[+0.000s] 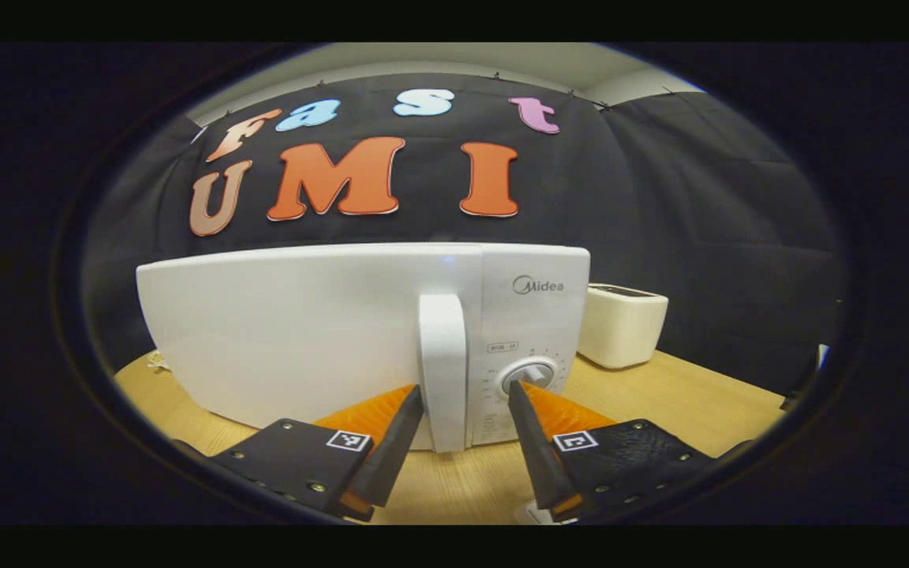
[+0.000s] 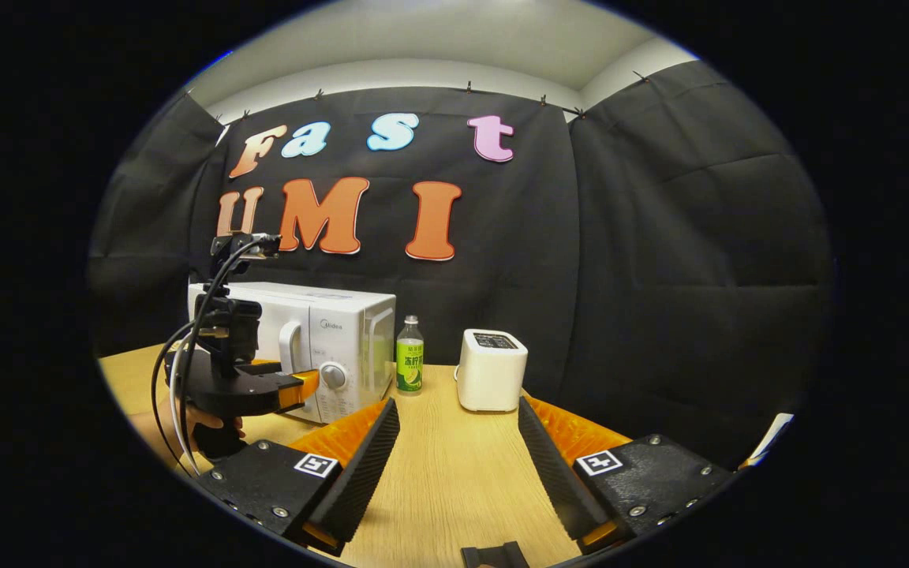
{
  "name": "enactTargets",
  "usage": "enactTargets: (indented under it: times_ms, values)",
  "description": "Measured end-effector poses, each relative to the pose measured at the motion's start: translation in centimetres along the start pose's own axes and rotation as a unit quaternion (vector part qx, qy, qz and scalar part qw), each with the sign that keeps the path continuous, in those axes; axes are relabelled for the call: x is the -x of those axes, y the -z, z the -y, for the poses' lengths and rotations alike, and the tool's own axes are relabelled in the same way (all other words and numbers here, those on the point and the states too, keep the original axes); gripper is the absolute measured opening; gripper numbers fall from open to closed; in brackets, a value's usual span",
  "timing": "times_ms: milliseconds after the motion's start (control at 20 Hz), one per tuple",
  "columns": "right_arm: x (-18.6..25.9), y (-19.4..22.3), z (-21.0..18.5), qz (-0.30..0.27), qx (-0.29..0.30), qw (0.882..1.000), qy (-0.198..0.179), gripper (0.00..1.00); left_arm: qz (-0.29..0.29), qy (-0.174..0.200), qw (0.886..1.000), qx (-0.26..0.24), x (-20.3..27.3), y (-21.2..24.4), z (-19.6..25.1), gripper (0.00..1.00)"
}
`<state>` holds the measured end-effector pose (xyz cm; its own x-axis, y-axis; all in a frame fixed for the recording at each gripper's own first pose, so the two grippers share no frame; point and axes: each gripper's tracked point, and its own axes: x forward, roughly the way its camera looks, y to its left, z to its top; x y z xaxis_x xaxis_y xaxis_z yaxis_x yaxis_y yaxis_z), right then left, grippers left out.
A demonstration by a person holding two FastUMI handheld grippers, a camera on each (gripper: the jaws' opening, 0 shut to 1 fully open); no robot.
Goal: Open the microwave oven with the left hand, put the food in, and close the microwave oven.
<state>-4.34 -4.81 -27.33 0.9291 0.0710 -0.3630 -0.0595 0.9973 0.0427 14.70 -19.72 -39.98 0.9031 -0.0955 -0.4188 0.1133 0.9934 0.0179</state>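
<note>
Two tongs are out, and the job is at its first step: opening the microwave oven (image 1: 360, 339). Its door is shut. The microwave oven sits on the far left part of the wooden surface (image 1: 707, 402).

In the left gripper view, the left tongs (image 1: 465, 402) are spread wide. The white door handle (image 1: 443, 371) stands between the two fingers. The fingers sit on either side of it, and they do not press it yet. In the right gripper view you can see the same left tongs (image 2: 308, 388) right at the front of the microwave oven (image 2: 320, 331), with a hand (image 2: 202, 418) under them.

The right tongs (image 2: 458, 430) are wide too, and hold nothing. They hang over the near middle of the surface (image 2: 447, 473).

I think the next move is to squeeze the left tongs on the handle and pull the door toward the near side. It should swing out, so the pull should follow a curve.

The word "Midea" is printed on the front, above the round knob (image 1: 532, 376). The small print around the knob is too tiny to read.

A green drink bottle (image 2: 409, 355) stands just right of the microwave oven. A white toaster (image 2: 491, 369) stands farther right. I cannot tell which thing is the food.
</note>
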Motion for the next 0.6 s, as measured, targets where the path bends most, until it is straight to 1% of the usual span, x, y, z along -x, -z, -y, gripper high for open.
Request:
enactTargets:
  times_ms: [50,100,150,200,250,350,400,450,500,550,600]
  values:
    - [0.1,-0.1,-0.1,-0.003,0.002,1.000,-0.001,0.94,-0.004,-0.014,1.000,-0.002,0.1,0.4,-0.6,0.58]
    - [0.2,-0.1,-0.1,-0.006,0.002,1.000,0.000,0.94,0.005,-0.022,1.000,0.000,-0.1,0.2,-0.9,0.51]
    - [0.0,0.3,0.1,-0.009,0.001,1.000,-0.001,0.94,0.006,-0.025,1.000,0.004,-0.2,0.2,-1.1,0.33]
    - [-0.2,0.6,0.2,-0.012,-0.001,1.000,0.000,0.94,0.007,-0.019,1.000,0.010,0.0,0.2,-0.9,0.34]
    - [-0.3,0.8,0.3,-0.013,-0.005,1.000,-0.001,0.94,0.009,-0.013,1.000,0.014,-0.1,0.2,-0.7,0.29]
    - [-0.2,1.4,0.5,-0.018,-0.013,1.000,-0.002,0.94,0.008,-0.006,1.000,0.009,0.0,0.3,-0.4,0.23]
    - [-0.1,1.4,0.4,-0.020,-0.016,1.000,-0.002,0.94,0.006,-0.004,1.000,0.009,-0.1,0.5,-0.5,0.15]
    - [0.0,1.6,0.4,-0.022,-0.018,1.000,-0.002,0.94,0.005,-0.002,1.000,0.011,0.0,0.6,-0.4,0.12]
    - [0.0,1.7,0.3,-0.024,-0.020,1.000,-0.003,0.94,0.007,-0.002,1.000,0.010,0.0,0.5,-0.5,0.16]
    - [0.0,1.8,0.2,-0.026,-0.019,0.999,-0.002,0.94,0.007,-0.005,1.000,0.012,0.2,0.6,-0.6,0.14]
    - [0.1,2.0,0.3,-0.028,-0.017,0.999,-0.002,0.94,0.009,-0.007,1.000,0.012,0.3,0.5,-0.6,0.14]
